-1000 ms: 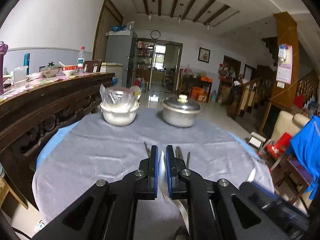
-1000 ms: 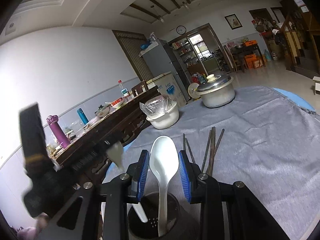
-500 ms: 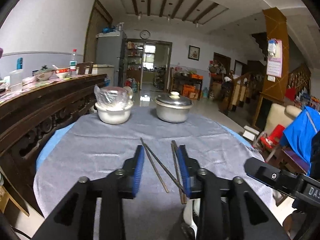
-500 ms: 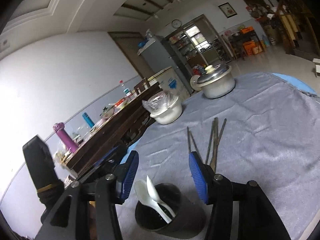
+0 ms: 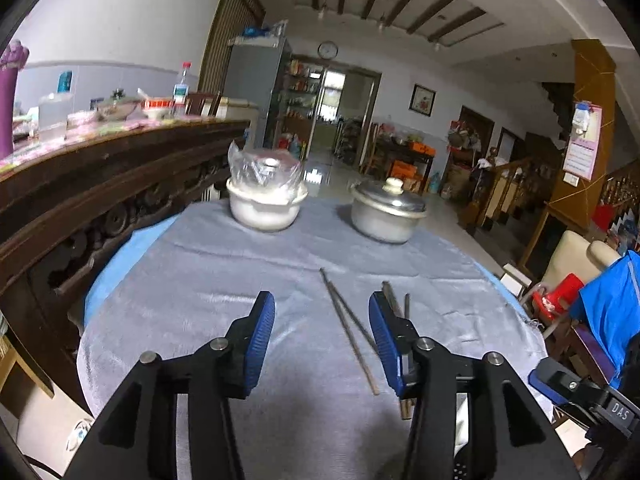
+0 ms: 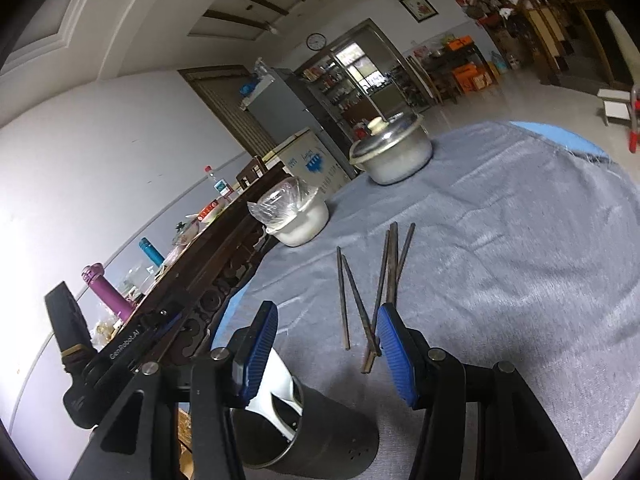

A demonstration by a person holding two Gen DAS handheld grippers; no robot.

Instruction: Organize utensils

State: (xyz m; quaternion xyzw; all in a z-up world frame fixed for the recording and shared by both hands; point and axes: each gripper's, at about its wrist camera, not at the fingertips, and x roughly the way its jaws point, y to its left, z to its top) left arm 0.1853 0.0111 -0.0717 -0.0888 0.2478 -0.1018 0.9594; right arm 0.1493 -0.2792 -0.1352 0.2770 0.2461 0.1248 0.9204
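Several dark chopsticks [image 5: 349,322] lie loose on the grey tablecloth [image 5: 200,280]; they also show in the right wrist view as a crossed pair of chopsticks [image 6: 345,300] and a bundle [image 6: 393,264]. My left gripper [image 5: 322,344] is low over the cloth just short of them, its jaws opening with nothing between them. My right gripper [image 6: 326,354] stands open above a black utensil holder [image 6: 320,436] that has white spoons [image 6: 280,380] in it. Its left finger hides part of the spoons.
A white bowl under plastic wrap [image 5: 266,204] and a lidded metal pot [image 5: 386,216] stand at the table's far side. A dark carved sideboard [image 5: 100,184] runs along the left. Chairs and a blue cloth [image 5: 612,308] crowd the right edge.
Both grippers have opened and let go of a white spoon each; the spoons now rest in the black holder. Both grippers have drawn back slightly, and the right one has rolled.
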